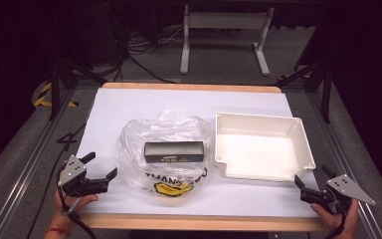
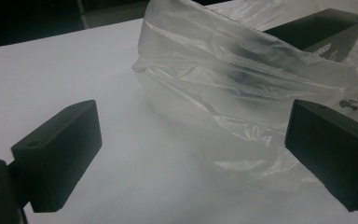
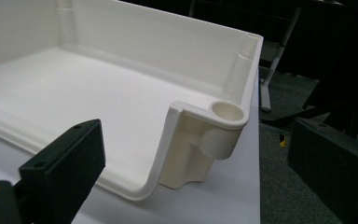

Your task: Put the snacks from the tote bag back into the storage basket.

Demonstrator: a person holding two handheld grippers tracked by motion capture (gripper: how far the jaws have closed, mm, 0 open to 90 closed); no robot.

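From above, the clear bag with the black box inside sits mid-worktop toward the near edge, white tray beside it. Left tool is spread wide, bag just ahead. Right tool is spread too, at the tray's near corner.

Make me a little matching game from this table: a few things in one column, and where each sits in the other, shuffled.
Things:
1. black box
2. white tray
3. left hand-held gripper
4. right hand-held gripper

Places:
A. at the tray's near right corner
B. inside the clear plastic bag
C. right half of the table, empty
D. open, beside the bag's left edge

Pairs: 1-B, 2-C, 3-D, 4-A
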